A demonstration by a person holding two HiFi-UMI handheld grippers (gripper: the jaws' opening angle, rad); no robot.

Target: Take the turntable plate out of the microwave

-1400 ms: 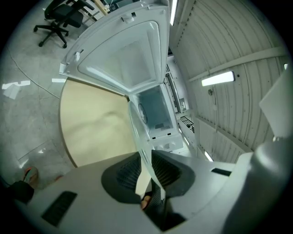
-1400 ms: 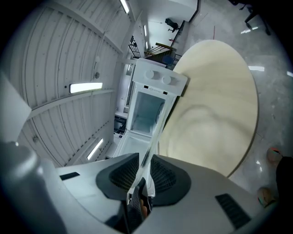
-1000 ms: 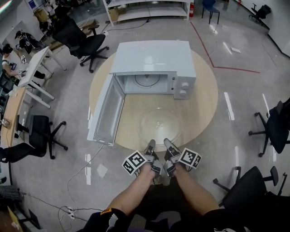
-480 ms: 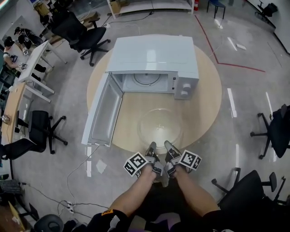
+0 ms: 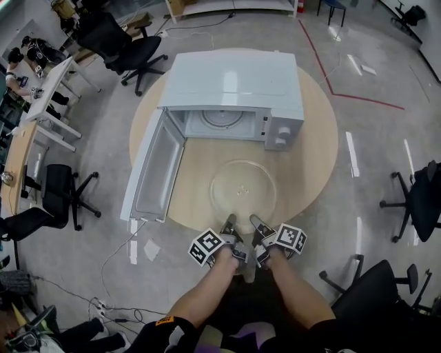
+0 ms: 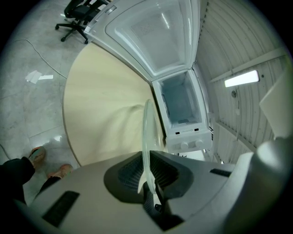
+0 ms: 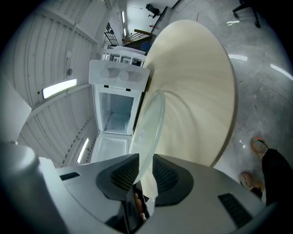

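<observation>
Head view: left gripper (image 5: pixel 229 223) at 7 o'clock on rim of turntable plate (image 5: pixel 242 185), jaws have just been closing, now clamped on glass edge. Plate already out of microwave (image 5: pixel 234 81), spreads toward 12 o'clock from both tongs (round, neither hand nearer). Right gripper (image 5: pixel 257 223) pinches rim at 5 o'clock. Round table (image 5: pixel 306 162) under plate, contact unclear; open door (image 5: pixel 153 172) at 9 o'clock.

a glossy grey floor (image 5: pixel 372 103) spread all around the round, pale-wood surface (image 5: pixel 313 162), with a red line (image 5: pixel 318 65) marked across it on the far right. black office chairs (image 5: pixel 127 48) stood scattered about. white desks (image 5: pixel 52 88) lined the left side, a white shelf unit (image 5: pixel 227 7) stood at the far end, and a strip light (image 6: pixel 241 78) glowed overhead.
</observation>
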